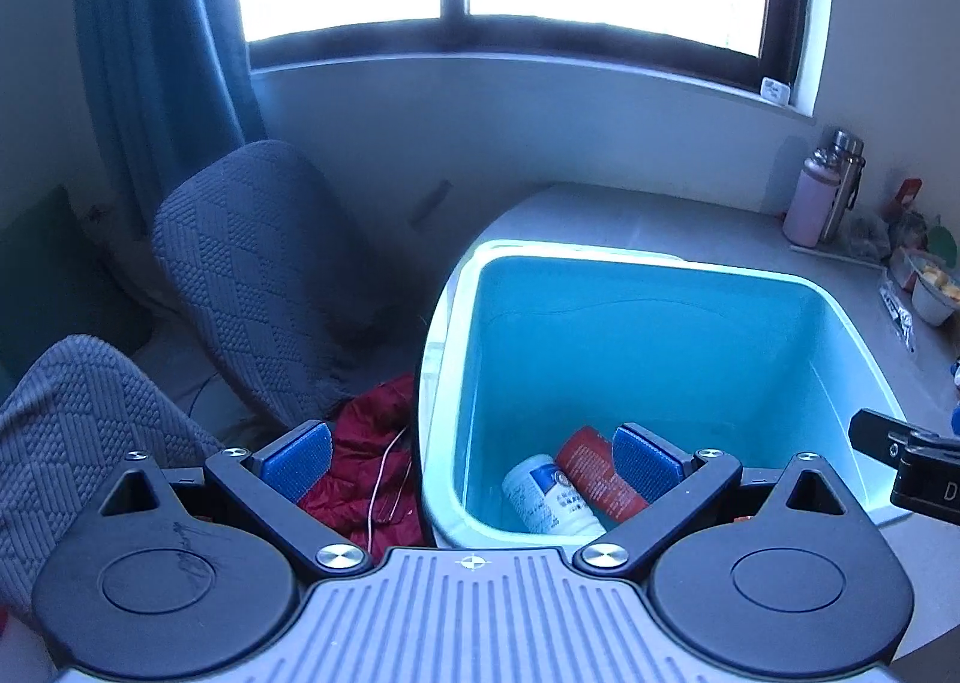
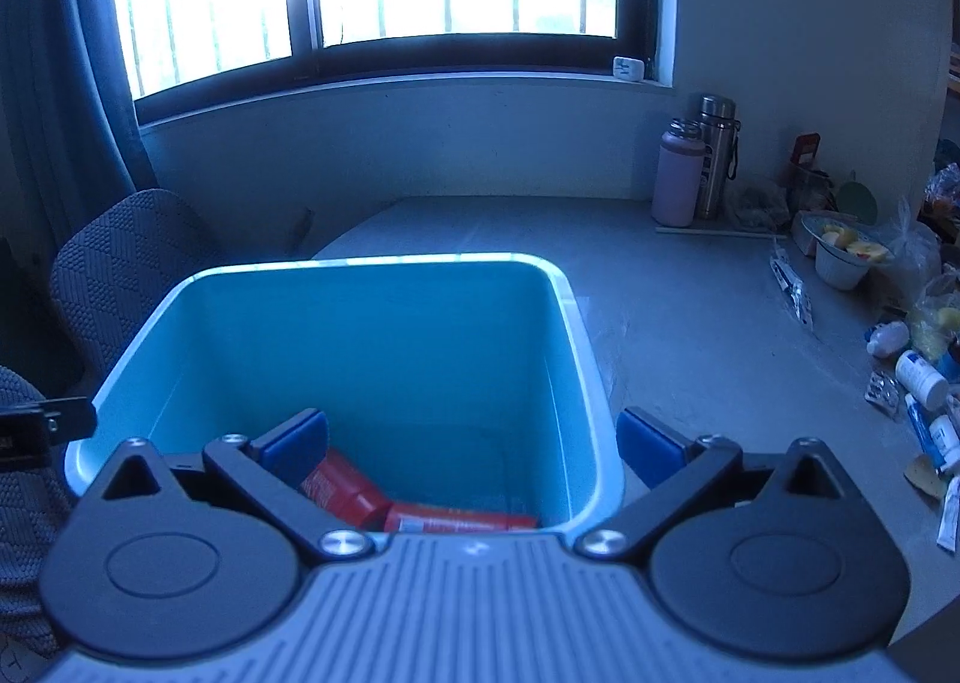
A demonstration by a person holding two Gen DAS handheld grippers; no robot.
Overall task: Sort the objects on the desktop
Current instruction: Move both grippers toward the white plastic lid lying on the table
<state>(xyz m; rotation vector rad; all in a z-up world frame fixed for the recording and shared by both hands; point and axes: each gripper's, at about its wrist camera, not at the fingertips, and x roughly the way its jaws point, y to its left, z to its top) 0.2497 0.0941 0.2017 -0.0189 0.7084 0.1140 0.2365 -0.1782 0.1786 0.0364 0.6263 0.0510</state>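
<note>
A deep light-blue bin (image 1: 720,275) stands at the grey table's left edge. A white bottle (image 1: 540,494) and a red package (image 1: 600,470) lie on its floor. My left gripper (image 1: 474,458) hangs open above the bin's near-left wall with nothing between its blue pads. In the right wrist view the same bin (image 2: 372,263) holds red packages (image 2: 342,488). My right gripper (image 2: 474,443) is open and empty over the bin's near-right corner. Small bottles and tubes (image 2: 921,383) lie along the table's right side.
Two chairs with grey covers (image 1: 258,269) stand left of the table, a red garment (image 1: 372,479) on one seat. A pink flask (image 2: 675,173), a steel flask (image 2: 714,155), a white cup of food (image 2: 843,260) and plastic bags crowd the far right. Bare tabletop (image 2: 690,323) lies beyond the bin.
</note>
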